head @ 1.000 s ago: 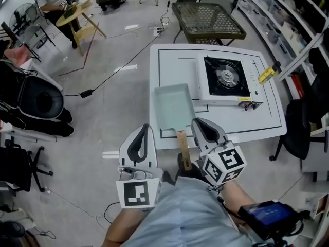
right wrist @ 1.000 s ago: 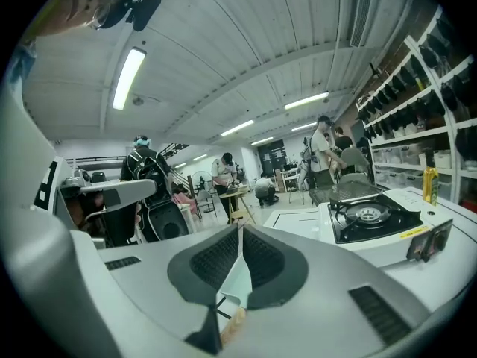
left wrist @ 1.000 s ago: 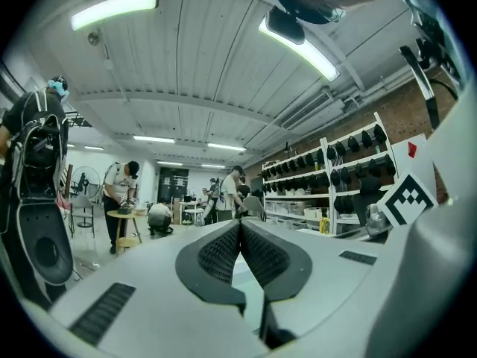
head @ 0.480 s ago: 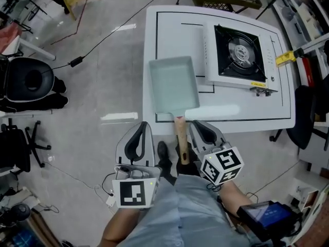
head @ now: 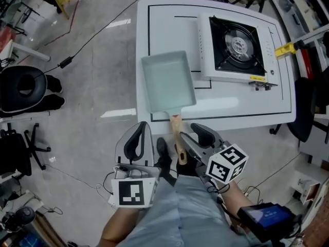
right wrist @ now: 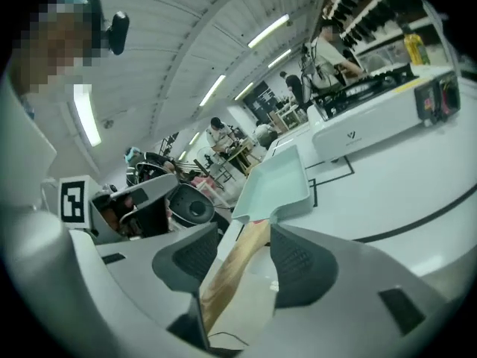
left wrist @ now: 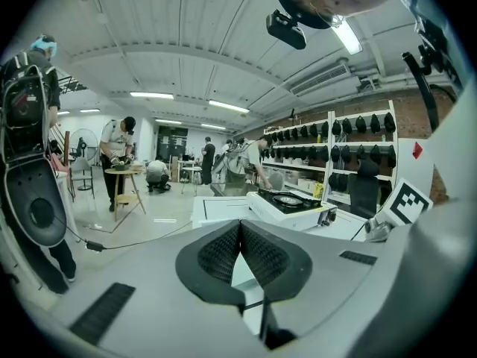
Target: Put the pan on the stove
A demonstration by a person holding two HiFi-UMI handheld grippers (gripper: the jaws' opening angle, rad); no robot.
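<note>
We judge the pan [head: 167, 81] to be stiff and fairly light, but nose-heavy: the whole tray sits ahead of its wooden handle [right wrist: 227, 278], so a grip far back would let it droop. The wood should give the pads good friction, and the best hold looks to be well forward on the handle, close to where it meets the metal, squeezed across its flat sides.

It is a shallow rectangular pan, pale mint green inside and out, empty, with straight low walls and a light, unvarnished-looking handle.

The right gripper [right wrist: 242, 263] has its jaws opening, with the handle running back between them; it lies nearer the left-hand pad, and neither pad presses on it. The pan body rests on the white table [head: 231, 109] straight ahead of this gripper, its handle reaching back past the table's near edge. The stove [head: 237, 44] stands farther ahead and off to the right — well apart from the pan.

The left gripper [left wrist: 240, 250] hangs beside the right one with its pads closed together and nothing between them.
</note>
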